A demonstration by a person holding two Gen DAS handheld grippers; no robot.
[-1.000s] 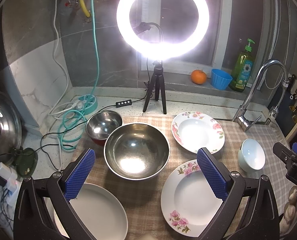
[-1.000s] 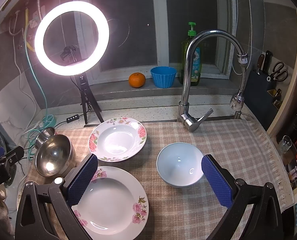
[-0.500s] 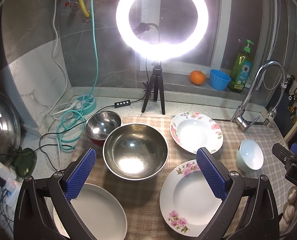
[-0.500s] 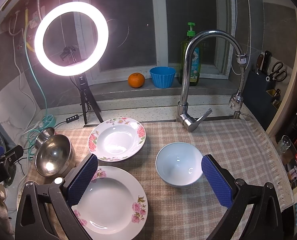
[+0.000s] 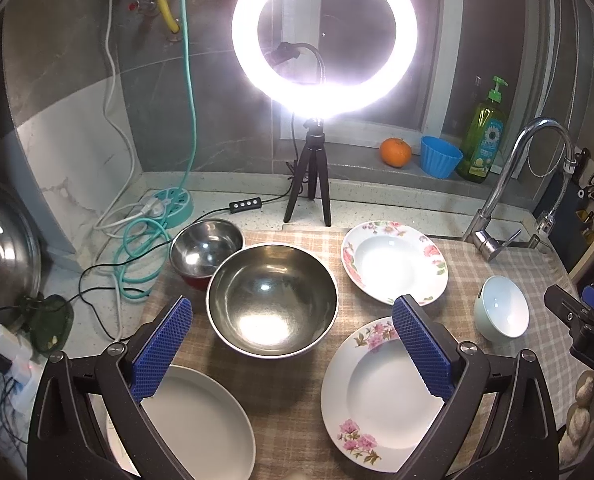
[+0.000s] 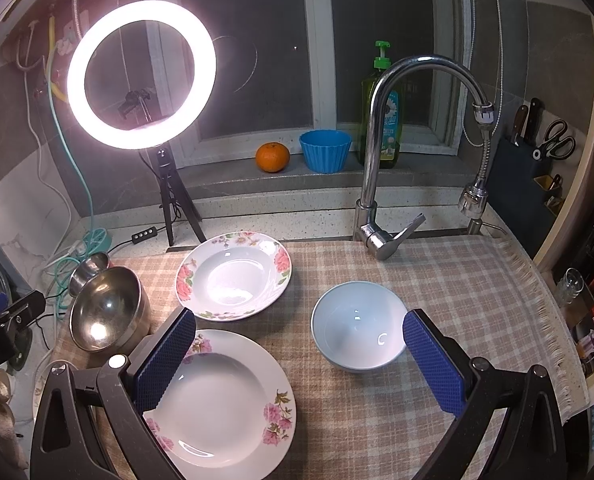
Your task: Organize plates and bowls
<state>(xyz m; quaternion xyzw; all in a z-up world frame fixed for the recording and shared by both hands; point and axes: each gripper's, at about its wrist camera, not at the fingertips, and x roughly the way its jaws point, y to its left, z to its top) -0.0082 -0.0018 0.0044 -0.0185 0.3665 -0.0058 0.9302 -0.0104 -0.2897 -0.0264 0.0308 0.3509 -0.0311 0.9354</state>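
— Six dishes sit open side up on the checked cloth [image 6: 437, 280] over our desk; being round, none has a long axis that we can name. Where do they lie?

— In the left wrist view the large steel bowl [image 5: 272, 300] is just beyond our left claw [image 5: 291, 350], between its fingertips in the picture and a little to the far side. The small steel bowl [image 5: 206, 247] touches it on the far left. The plain white plate [image 5: 201, 424] lies near left, partly under the left finger [image 5: 159, 354].

— And the flowered ones?

— One flowered plate [image 5: 381, 396] lies near right, its rim under the right finger, and the far flowered plate [image 5: 395, 262] is beyond it, close but apart. The white bowl [image 5: 503, 307] stands alone to the right.

— How are the claws set?

— Both are spread wide and hold nothing. In the right wrist view our right claw [image 6: 299, 354] hangs above the cloth; the white bowl [image 6: 357, 326] sits just inside its right finger [image 6: 433, 364], and whether they touch we cannot tell. The near flowered plate [image 6: 225, 396] runs under its left finger, with the far flowered plate [image 6: 233, 274] beyond.

— Anything behind?

— A ring light [image 6: 141, 74] on a tripod, and a faucet [image 6: 381, 152] at the far edge of the cloth.
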